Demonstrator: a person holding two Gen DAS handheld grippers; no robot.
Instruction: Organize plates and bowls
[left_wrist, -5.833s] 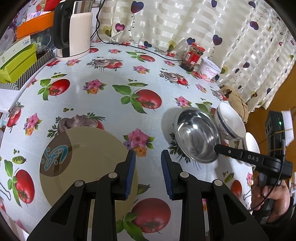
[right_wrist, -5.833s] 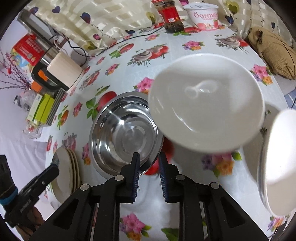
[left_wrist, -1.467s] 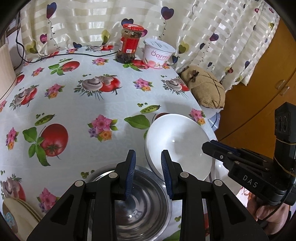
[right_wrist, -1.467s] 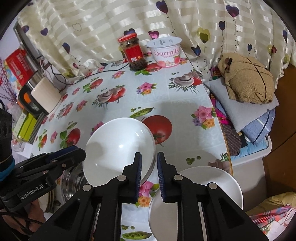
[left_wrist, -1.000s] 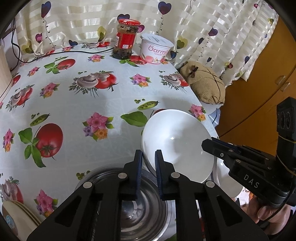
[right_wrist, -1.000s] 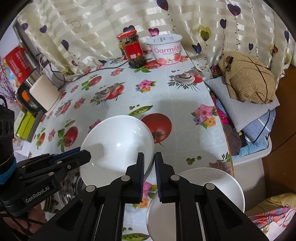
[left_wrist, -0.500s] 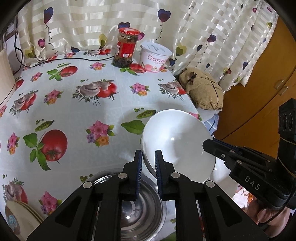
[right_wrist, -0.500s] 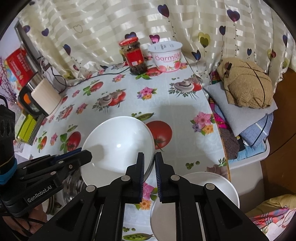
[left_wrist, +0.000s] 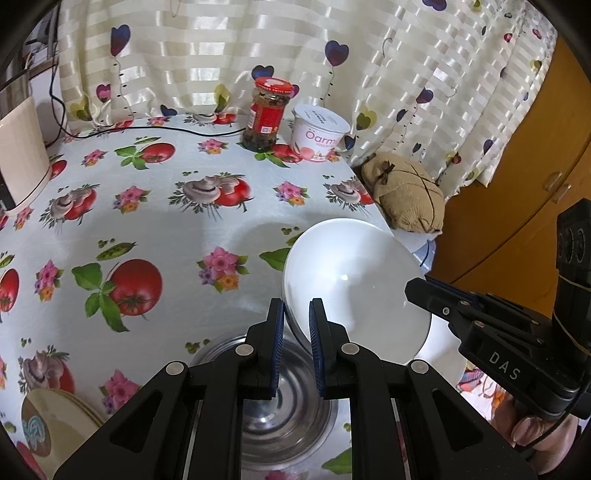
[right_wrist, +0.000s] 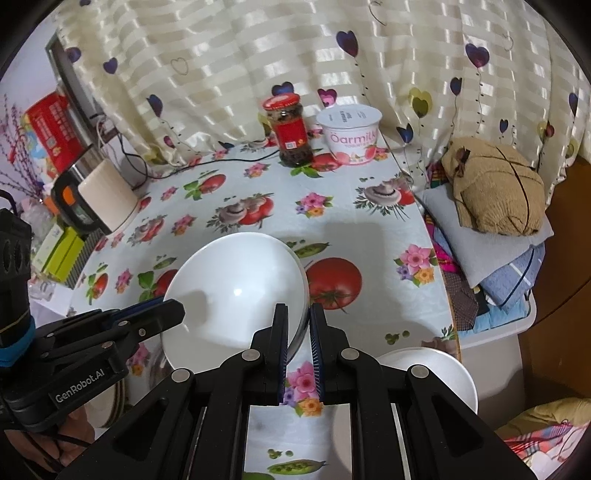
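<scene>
On a round table (left_wrist: 159, 229) under a cloth printed with tomatoes, mushrooms and flowers, a stack of flat tan plates (left_wrist: 55, 421) sits at the near left edge in the left wrist view. Beside it to the right, a round, shiny steel bowl (left_wrist: 288, 402) rests upright, mouth facing up. Directly above it, the left gripper (left_wrist: 296, 321) pinches the left rim of a round, glossy white ceramic bowl (left_wrist: 354, 288), while the right gripper (right_wrist: 298, 325) pinches the opposite rim. Both sets of fingers are pressed on the thin edge. The white bowl hangs between them above the tablecloth, tilted, its open mouth facing up and towards the cameras. Further right, at the table's near edge, sits a second white bowl (right_wrist: 436, 376). At the far edge stand a red-lidded glass jar (left_wrist: 267, 114) and a white yogurt tub (left_wrist: 317, 134).
</scene>
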